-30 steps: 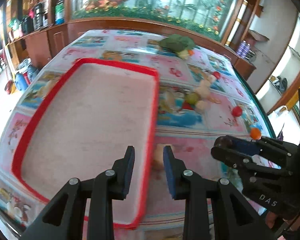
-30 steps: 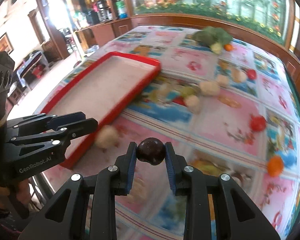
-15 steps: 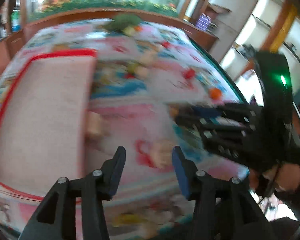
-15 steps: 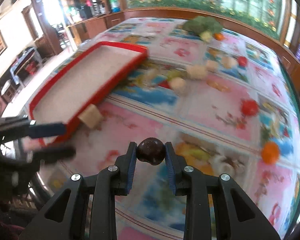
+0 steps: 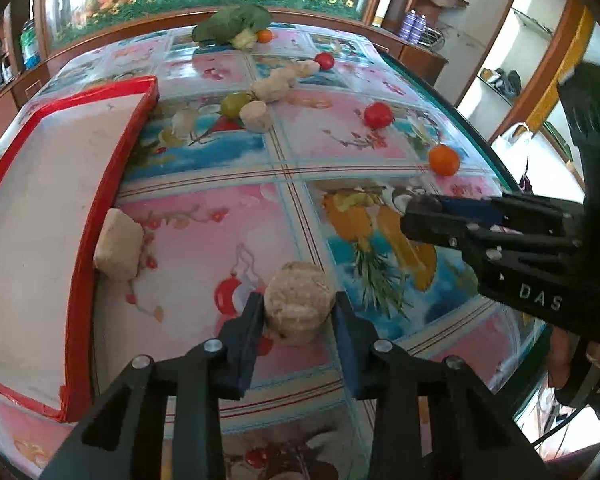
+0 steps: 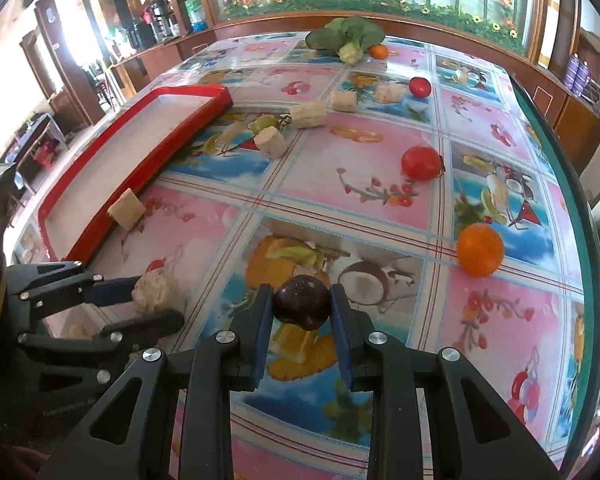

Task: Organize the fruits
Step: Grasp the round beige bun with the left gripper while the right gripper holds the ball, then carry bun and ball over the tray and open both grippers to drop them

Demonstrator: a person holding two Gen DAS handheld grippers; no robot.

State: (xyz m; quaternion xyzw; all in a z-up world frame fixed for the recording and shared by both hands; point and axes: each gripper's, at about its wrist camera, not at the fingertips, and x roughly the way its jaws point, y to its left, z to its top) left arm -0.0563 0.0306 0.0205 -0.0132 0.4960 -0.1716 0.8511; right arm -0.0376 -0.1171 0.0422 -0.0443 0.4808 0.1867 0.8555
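My left gripper point(image 5: 298, 312) is low over the table, and its jaws are closing on a round beige chunk point(image 5: 296, 292) with both pads against its sides. The right wrist view has that same gripper point(image 6: 156, 300) at the lower left, around the chunk point(image 6: 158, 286). My right gripper point(image 6: 302, 300) is shut on a dark purple plum point(image 6: 302, 306) and holds it just above the tablecloth. From the left wrist view the right gripper point(image 5: 414, 218) reaches in from the right. The red tray point(image 5: 112, 184) lies to the left.
A squarish beige chunk point(image 5: 118, 246) leans on the tray's rim. An orange point(image 6: 480, 250), two red tomatoes point(image 6: 421, 163), a green fruit point(image 5: 236, 104) and more beige chunks are scattered farther back. Leafy greens point(image 5: 232, 22) sit at the far end. The table's edge point(image 6: 580, 216) runs along the right.
My left gripper swung right from the tray's rim to the round chunk, opened wider, then closed around it. The right gripper carried the plum away from the tray and slightly lower.
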